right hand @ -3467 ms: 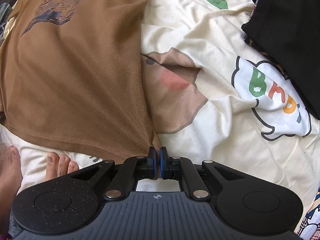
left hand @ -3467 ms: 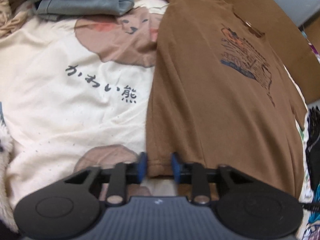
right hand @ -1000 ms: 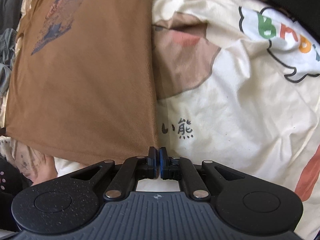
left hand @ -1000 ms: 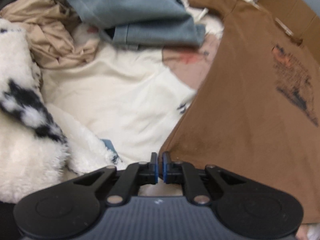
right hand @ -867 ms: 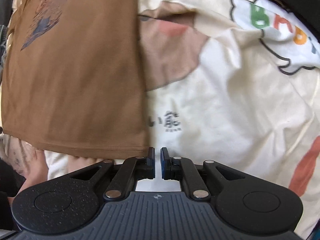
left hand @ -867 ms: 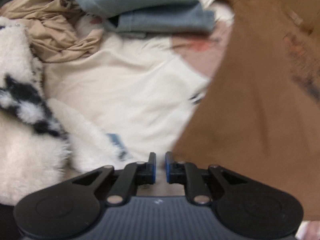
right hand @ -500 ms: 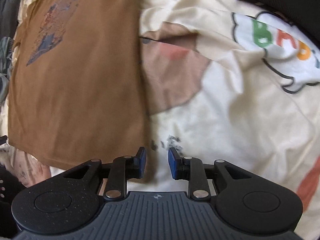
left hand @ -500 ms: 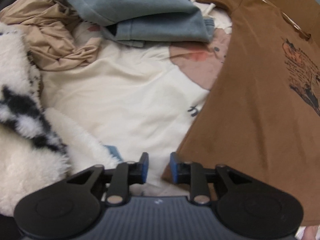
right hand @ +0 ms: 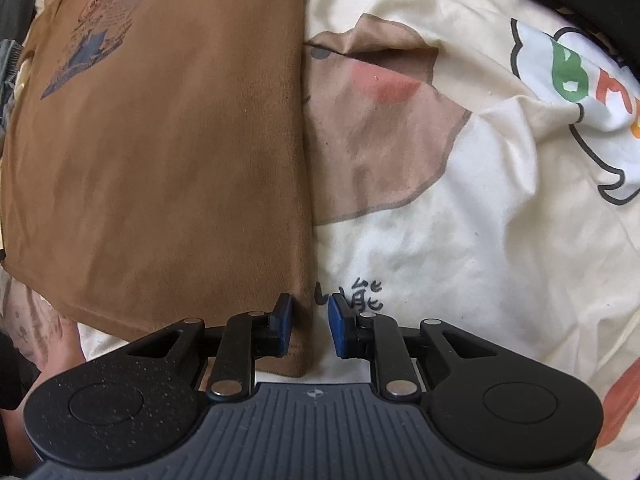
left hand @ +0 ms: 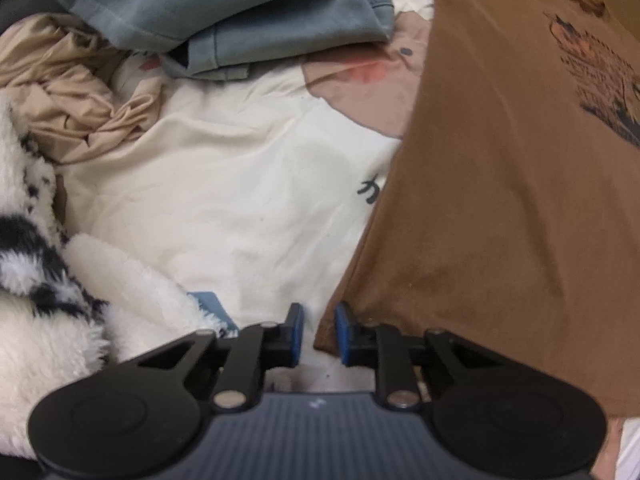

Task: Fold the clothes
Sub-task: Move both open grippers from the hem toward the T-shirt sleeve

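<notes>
Flat, the brown T-shirt (right hand: 160, 168) lies printed side up; left tongs (left hand: 318, 332) closing, right tongs (right hand: 309, 326) apart.

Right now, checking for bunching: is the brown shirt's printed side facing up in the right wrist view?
Yes, the brown shirt lies flat with its printed graphic showing.

The left hand-held gripper (left hand: 318, 334) points down at the brown T-shirt (left hand: 500, 200) spread on the cream bedsheet (left hand: 224, 184), its jaws closing around the shirt's bottom corner, pads not pressing it. Grey-blue garment (left hand: 224, 12) lies beyond.
</notes>
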Demonstrator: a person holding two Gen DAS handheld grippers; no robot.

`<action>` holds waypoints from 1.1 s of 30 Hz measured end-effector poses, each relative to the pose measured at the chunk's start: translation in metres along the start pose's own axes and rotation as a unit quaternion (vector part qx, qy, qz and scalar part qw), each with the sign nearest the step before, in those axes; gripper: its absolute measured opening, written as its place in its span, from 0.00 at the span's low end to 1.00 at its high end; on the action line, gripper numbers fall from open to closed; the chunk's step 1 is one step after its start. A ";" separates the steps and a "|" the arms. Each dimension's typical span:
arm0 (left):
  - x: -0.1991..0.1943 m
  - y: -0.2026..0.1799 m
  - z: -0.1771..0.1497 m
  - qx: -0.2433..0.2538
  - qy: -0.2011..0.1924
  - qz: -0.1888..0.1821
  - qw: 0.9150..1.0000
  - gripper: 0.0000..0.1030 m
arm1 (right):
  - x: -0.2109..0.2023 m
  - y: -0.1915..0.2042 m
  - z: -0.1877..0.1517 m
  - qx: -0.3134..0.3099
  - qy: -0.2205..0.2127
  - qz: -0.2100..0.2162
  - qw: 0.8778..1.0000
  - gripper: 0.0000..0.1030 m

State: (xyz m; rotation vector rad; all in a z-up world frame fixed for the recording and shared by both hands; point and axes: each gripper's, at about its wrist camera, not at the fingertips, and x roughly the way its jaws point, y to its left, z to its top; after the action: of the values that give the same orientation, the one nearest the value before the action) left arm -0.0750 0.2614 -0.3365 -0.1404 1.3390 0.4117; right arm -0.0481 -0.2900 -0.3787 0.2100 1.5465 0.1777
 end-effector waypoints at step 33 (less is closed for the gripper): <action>-0.216 0.039 0.109 -0.042 -0.150 -0.002 0.988 0.41 | -0.227 -0.022 0.097 0.064 -0.264 0.062 0.960 0.31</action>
State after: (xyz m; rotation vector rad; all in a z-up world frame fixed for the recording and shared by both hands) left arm -0.0266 0.2885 -0.0973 -0.1456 1.0257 0.4671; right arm 0.0449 -0.3686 -0.1625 0.4203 1.0129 0.1076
